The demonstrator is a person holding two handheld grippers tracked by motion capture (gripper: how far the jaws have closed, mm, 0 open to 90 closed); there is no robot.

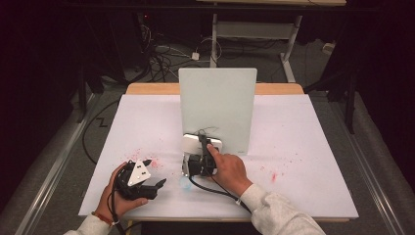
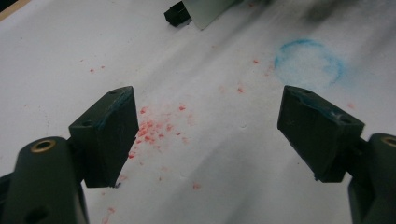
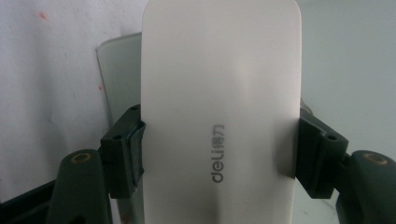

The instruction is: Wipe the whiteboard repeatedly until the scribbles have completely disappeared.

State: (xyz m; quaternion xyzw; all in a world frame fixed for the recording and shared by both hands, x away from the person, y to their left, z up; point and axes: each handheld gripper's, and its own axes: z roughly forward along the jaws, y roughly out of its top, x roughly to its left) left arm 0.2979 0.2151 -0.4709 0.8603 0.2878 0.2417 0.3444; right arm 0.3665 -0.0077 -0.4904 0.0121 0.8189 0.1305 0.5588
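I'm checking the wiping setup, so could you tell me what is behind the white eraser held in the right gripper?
Directly behind the white eraser, clamped in the right gripper, stands the upright pale board; a strip of it shows at the eraser's left edge. The eraser covers the board's face behind it, so any marks there cannot be seen.

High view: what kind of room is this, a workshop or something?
Probably a lab or recording studio: a white-covered table ringed by dark curtains, loose cables on the floor, and a person working with a hand-held gripper.

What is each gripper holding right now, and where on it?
The right gripper clamps a white eraser across its two long sides, near the lower end. The left gripper is open and holds nothing.
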